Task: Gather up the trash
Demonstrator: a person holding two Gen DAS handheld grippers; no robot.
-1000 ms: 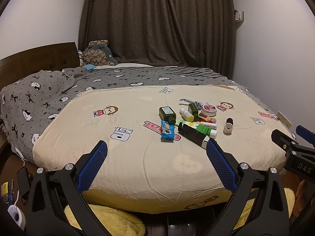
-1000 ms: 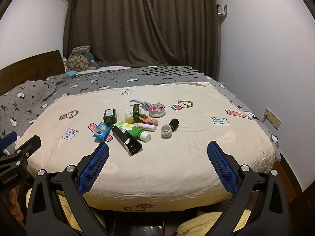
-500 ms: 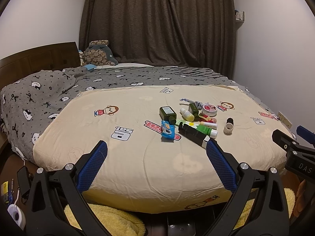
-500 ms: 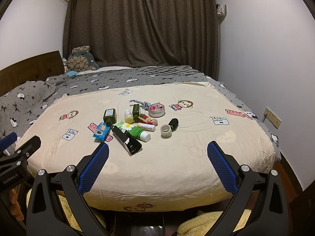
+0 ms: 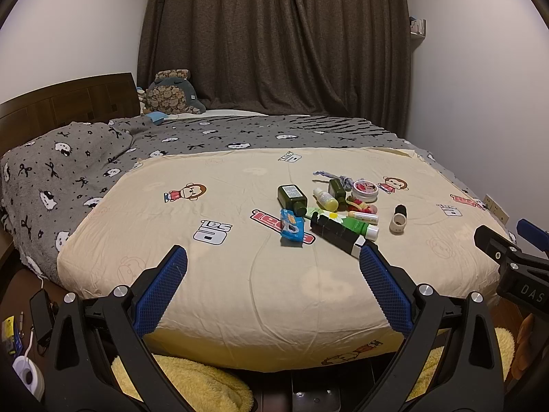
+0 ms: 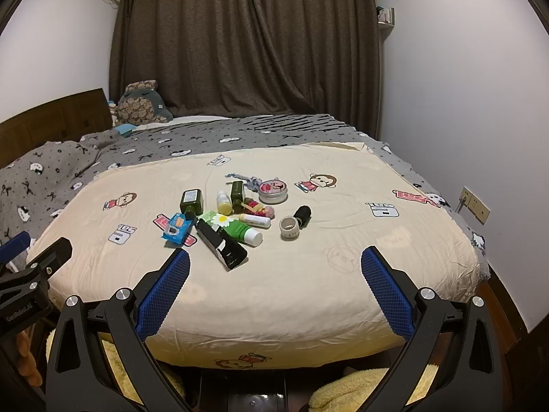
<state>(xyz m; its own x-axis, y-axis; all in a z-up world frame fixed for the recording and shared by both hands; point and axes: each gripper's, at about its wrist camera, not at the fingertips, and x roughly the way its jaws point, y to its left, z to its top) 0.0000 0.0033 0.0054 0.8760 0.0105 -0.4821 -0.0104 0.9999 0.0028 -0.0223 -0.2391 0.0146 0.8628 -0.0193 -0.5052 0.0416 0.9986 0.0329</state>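
On cream bedspread (image 5: 260,285): trash pile (image 5: 334,211); both hand-held grippers spread, empty.

Right gripper (image 5: 514,261) cut off by edge; bottle label (image 5: 291,191) txt unreadable.

Both grippers were held level and side by side, pointing forward. The left gripper (image 5: 272,267) had its blue-padded fingers (image 5: 161,295) spread wide with nothing between them, and the right gripper (image 6: 274,269) stood equally wide apart and empty, its black frame low in view.
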